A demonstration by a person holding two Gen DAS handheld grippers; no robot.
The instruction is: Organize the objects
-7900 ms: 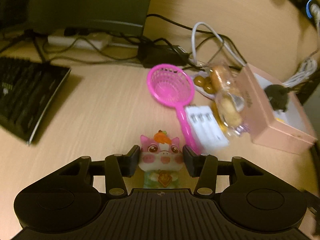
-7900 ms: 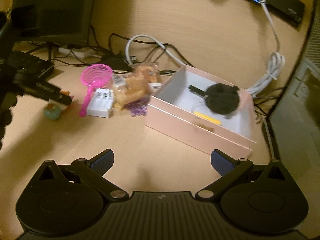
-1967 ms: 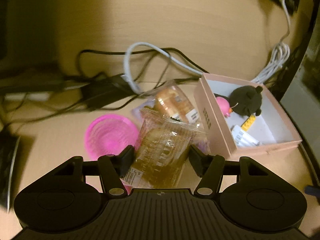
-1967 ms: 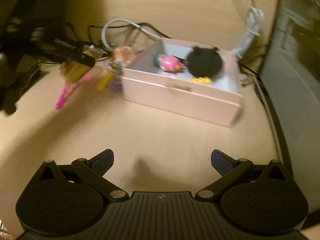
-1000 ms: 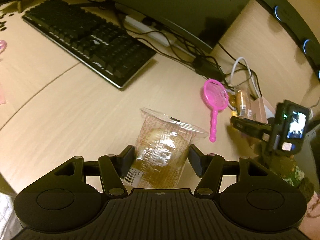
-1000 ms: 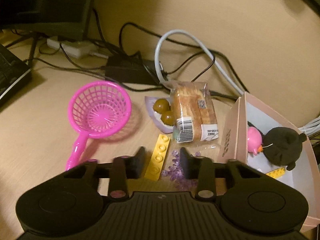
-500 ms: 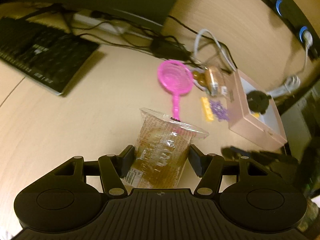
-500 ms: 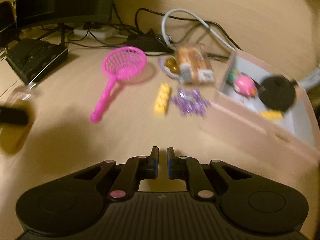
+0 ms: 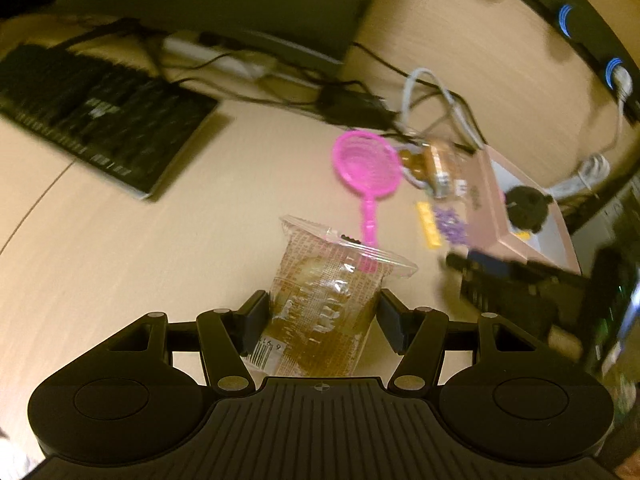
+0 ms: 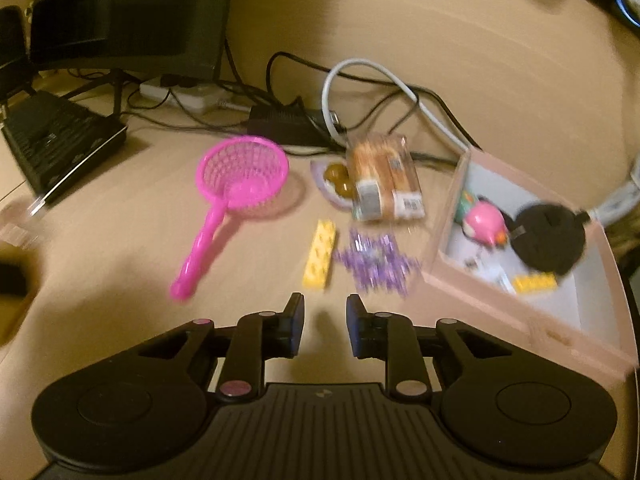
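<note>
My left gripper (image 9: 322, 314) is shut on a clear-wrapped pastry packet (image 9: 324, 300) and holds it above the desk. My right gripper (image 10: 323, 322) is empty with its jaws a small way apart, low over the desk in front of a yellow brick (image 10: 319, 255) and purple beads (image 10: 374, 264). A pink toy strainer (image 10: 236, 188) lies to the left, and it also shows in the left wrist view (image 9: 366, 168). A wrapped bread packet (image 10: 384, 178) lies beside a pink box (image 10: 532, 312) that holds a pink bird toy (image 10: 484, 224), a black plush (image 10: 550, 240) and a yellow brick (image 10: 534, 282).
A black keyboard (image 9: 96, 120) lies at the left under a monitor (image 10: 120, 12). Cables, a power strip (image 10: 180, 90) and a black adapter (image 10: 288, 126) run along the back. The right gripper shows blurred in the left wrist view (image 9: 520, 284).
My right gripper's jaws have parted from nearly shut and it has moved closer to the brick and beads. My left gripper still holds the pastry packet, its view swung slightly.
</note>
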